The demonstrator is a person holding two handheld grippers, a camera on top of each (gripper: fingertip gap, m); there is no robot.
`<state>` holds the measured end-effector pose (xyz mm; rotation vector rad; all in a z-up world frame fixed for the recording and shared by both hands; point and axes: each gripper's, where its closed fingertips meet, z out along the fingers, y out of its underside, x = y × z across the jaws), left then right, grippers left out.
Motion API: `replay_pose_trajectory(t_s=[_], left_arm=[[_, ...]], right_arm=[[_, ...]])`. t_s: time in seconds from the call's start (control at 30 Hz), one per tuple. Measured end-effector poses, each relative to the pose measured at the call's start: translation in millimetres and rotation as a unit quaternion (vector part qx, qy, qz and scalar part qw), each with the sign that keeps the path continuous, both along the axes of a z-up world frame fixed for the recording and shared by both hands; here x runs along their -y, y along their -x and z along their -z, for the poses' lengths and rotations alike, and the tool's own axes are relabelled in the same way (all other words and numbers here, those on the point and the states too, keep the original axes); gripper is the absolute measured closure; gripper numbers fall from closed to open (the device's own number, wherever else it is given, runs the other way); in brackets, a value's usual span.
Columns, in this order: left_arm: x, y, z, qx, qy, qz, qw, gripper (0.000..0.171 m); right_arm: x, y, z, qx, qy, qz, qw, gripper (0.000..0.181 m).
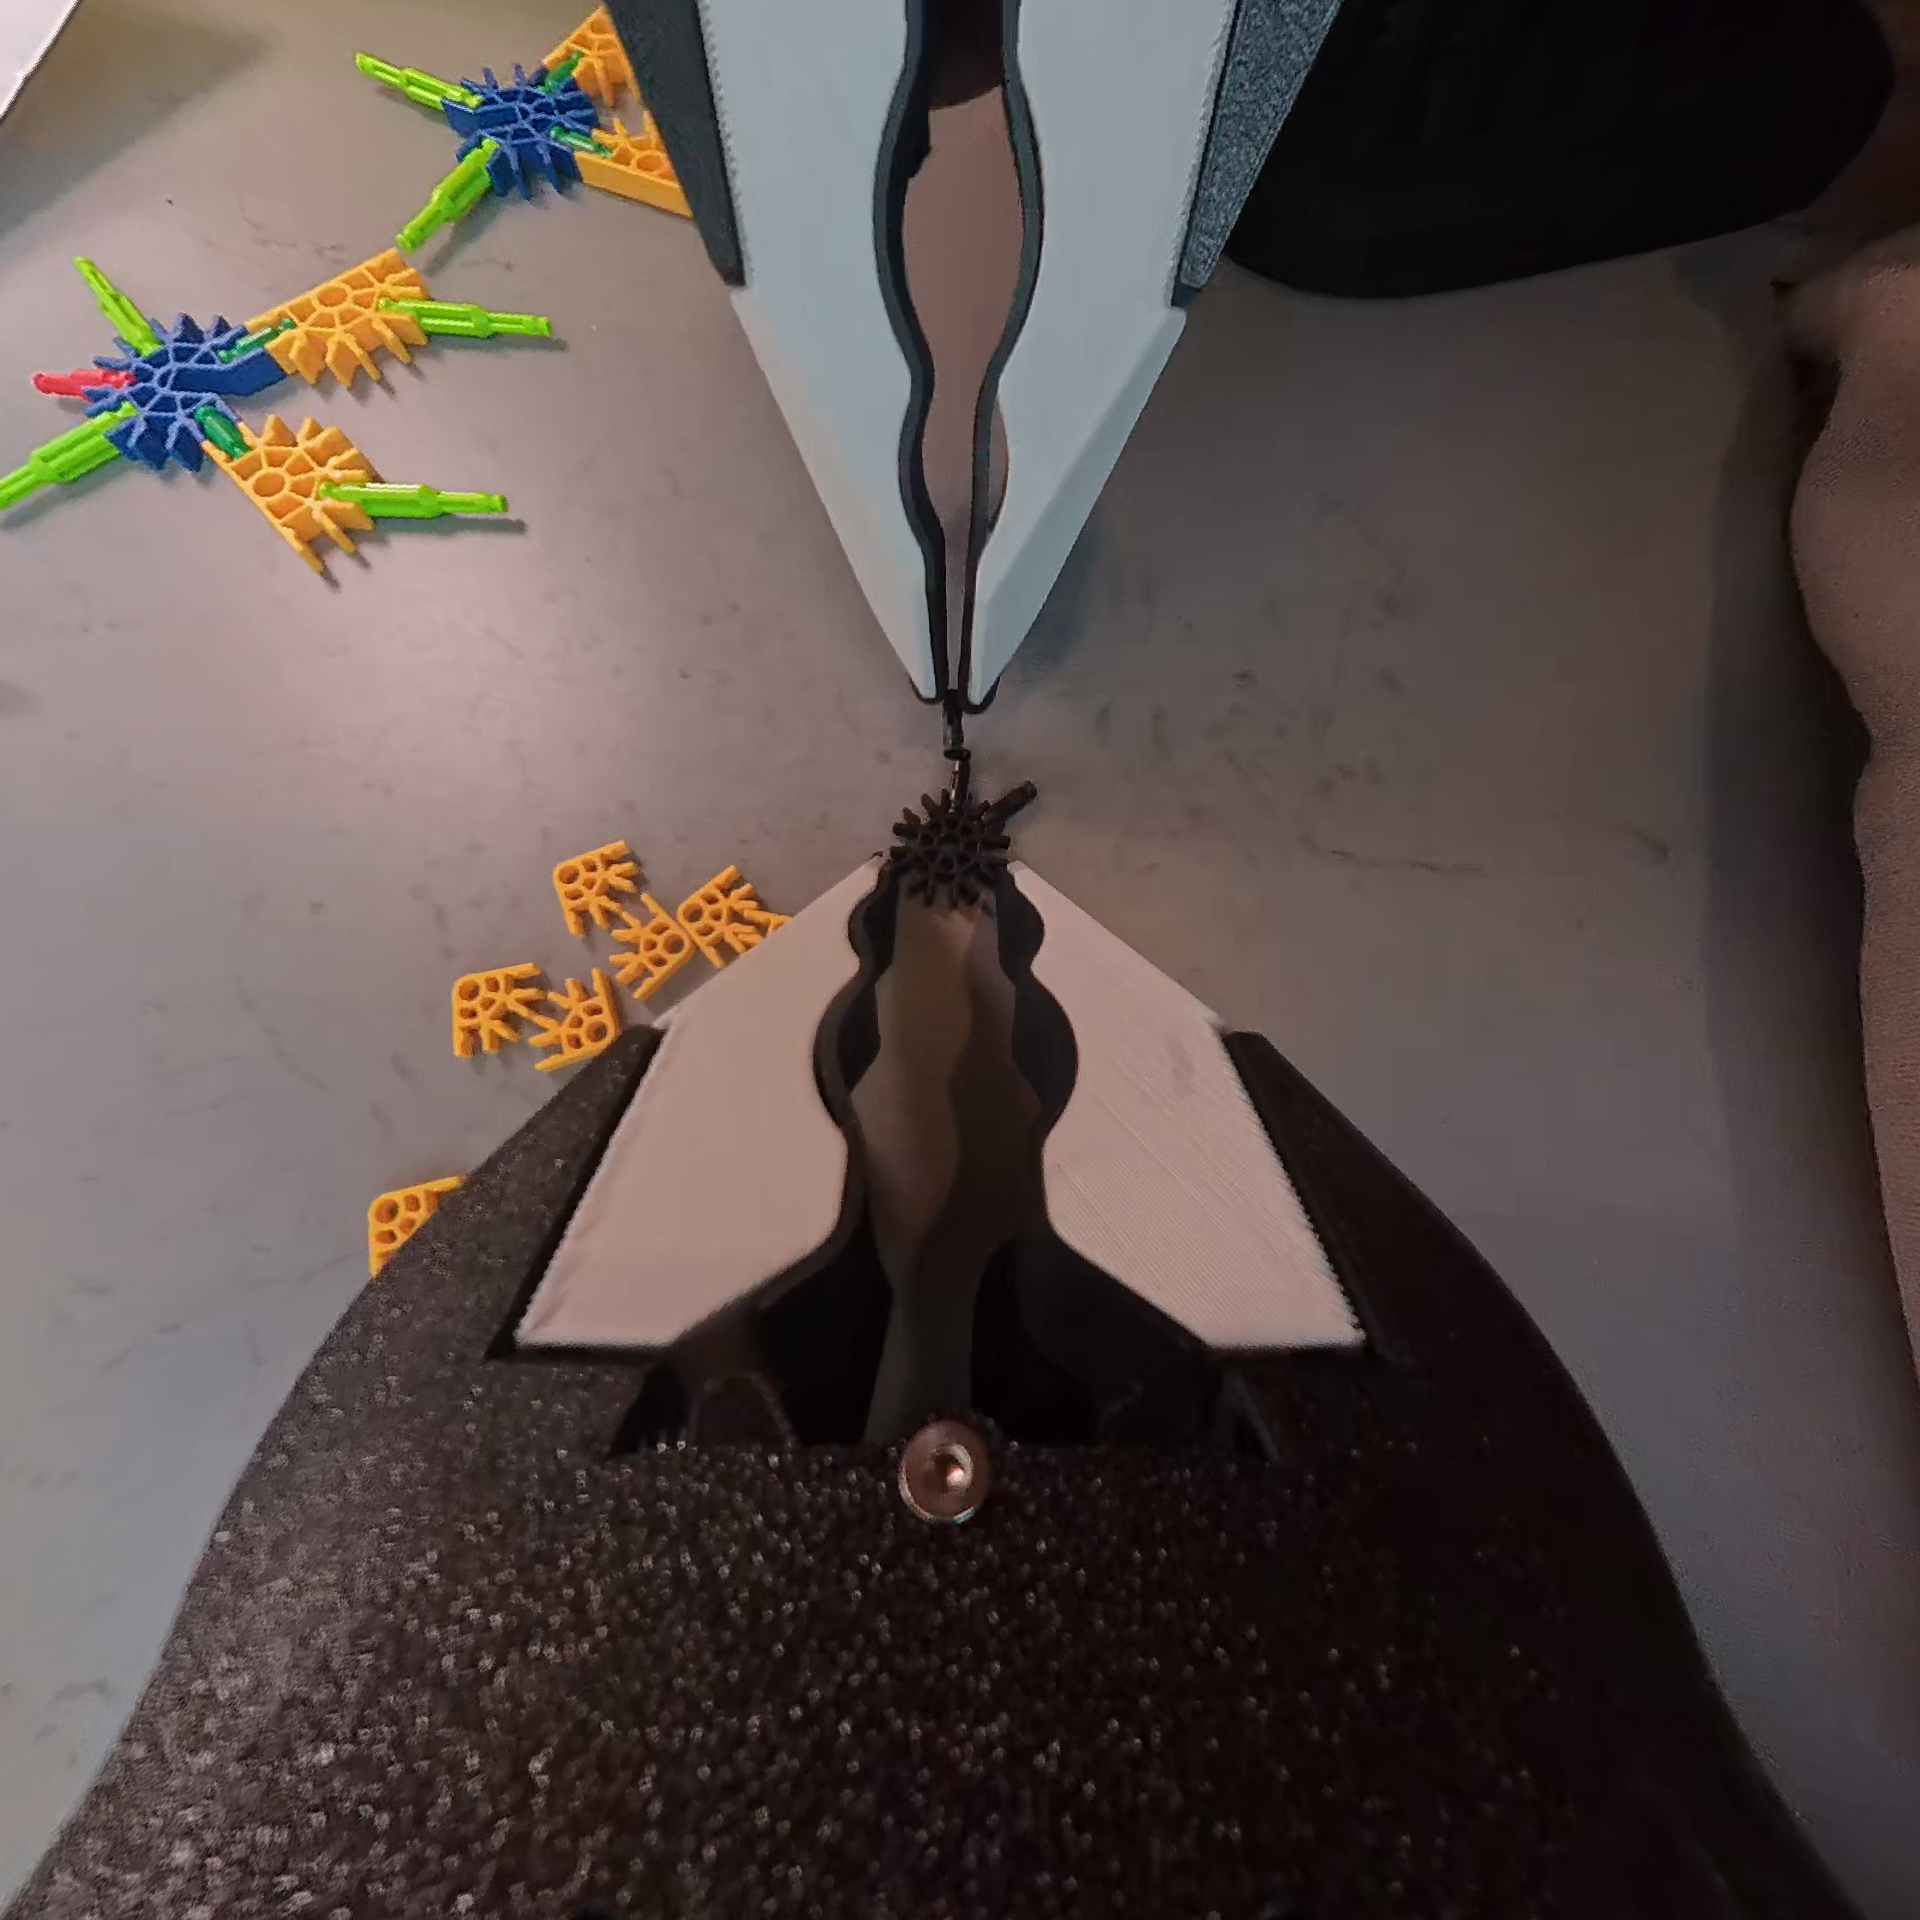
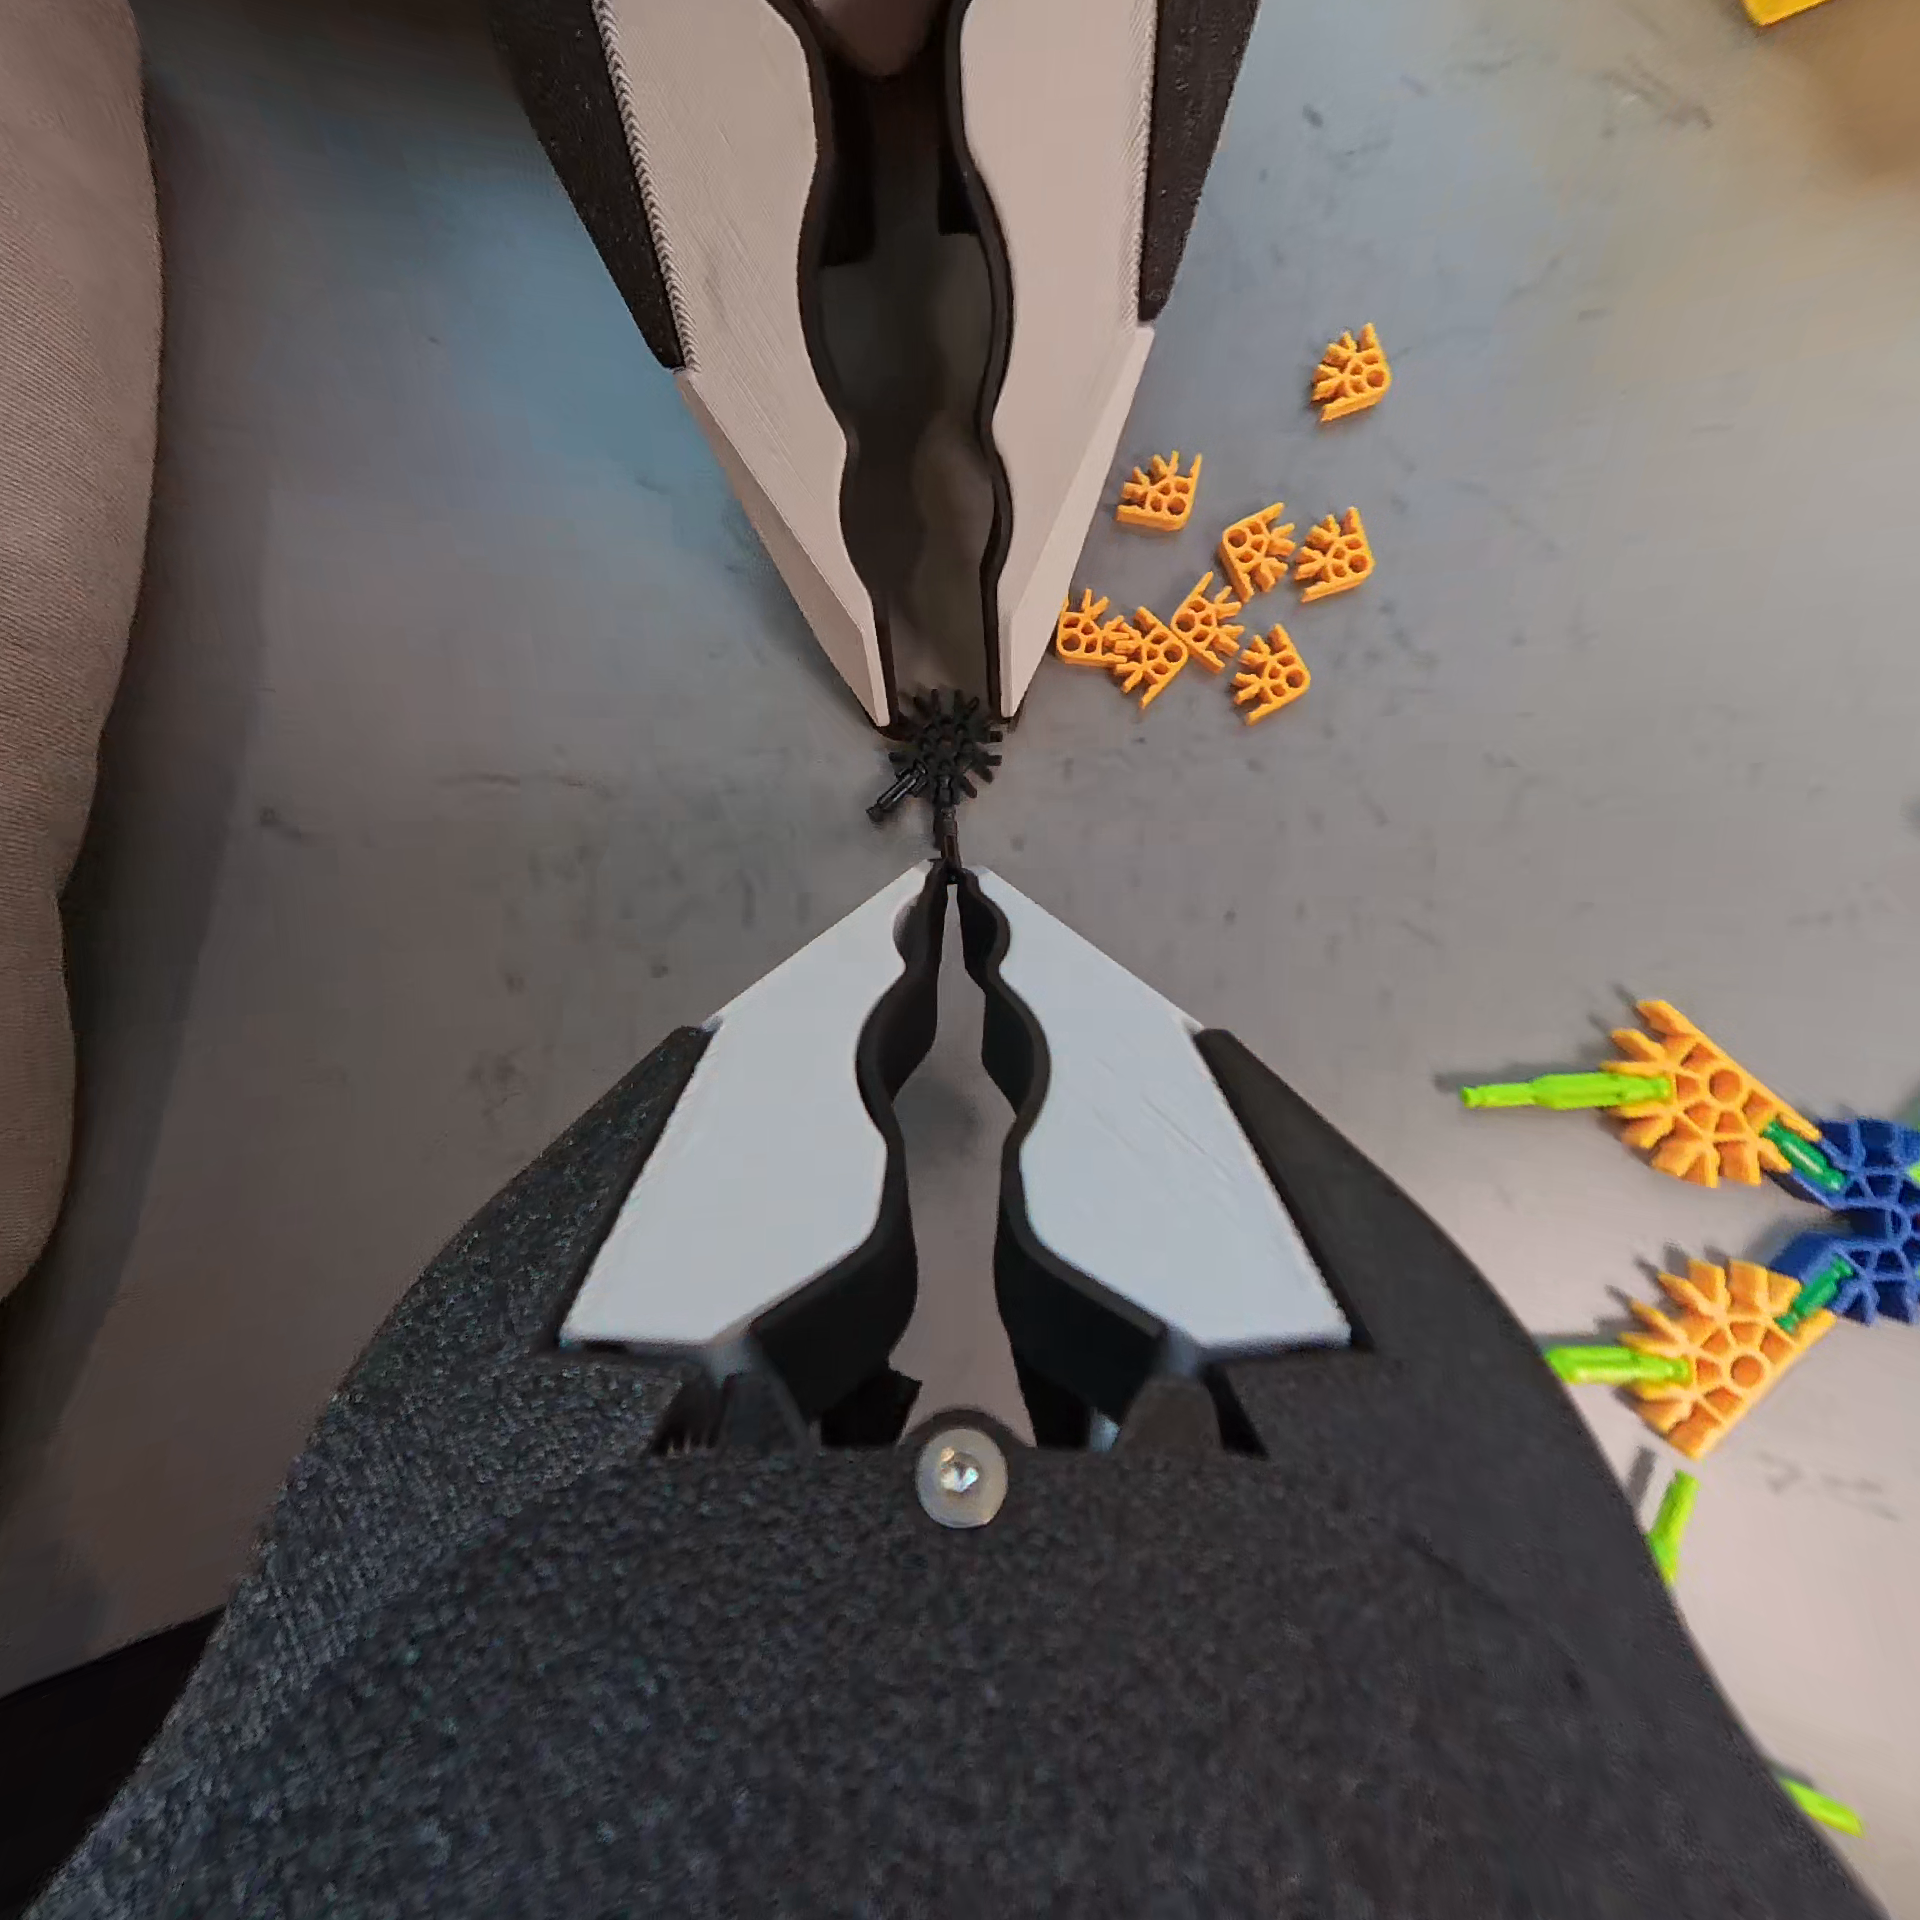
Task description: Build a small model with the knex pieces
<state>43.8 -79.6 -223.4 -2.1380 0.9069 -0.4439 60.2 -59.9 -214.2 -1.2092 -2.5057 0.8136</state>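
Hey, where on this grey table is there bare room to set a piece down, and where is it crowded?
Bare table lies between the gripper tips and the beige cushion.

Crowded: the loose orange connectors beside the left gripper, and the blue, orange and green assemblies beyond them. The gripper holds a black connector; the right gripper pinches a black rod at it.

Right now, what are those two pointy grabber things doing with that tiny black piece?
Two hand-held grippers meet tip to tip over a grey table. The left gripper is shut on a black snowflake-shaped connector. The right gripper pinches a thin black rod whose end sits at the connector; a second black rod already sticks out of it. Loose orange connector pieces lie nearby, and two finished blue, orange and green assemblies rest farther off.
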Motion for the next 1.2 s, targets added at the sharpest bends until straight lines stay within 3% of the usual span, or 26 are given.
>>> replay_pose_trajectory(t_s=[0.53,1.2], left_arm=[[0,-3,0,0.01,0.015,0.135,0.991,0.153],[0,-3,0,0.005,0.007,0.147,0.989,0.152]], right_arm=[[3,4,9,0.057,-0.014,-0.08,0.995,0.181],[12,12,5,0.064,0.018,-0.086,0.994,0.181]])
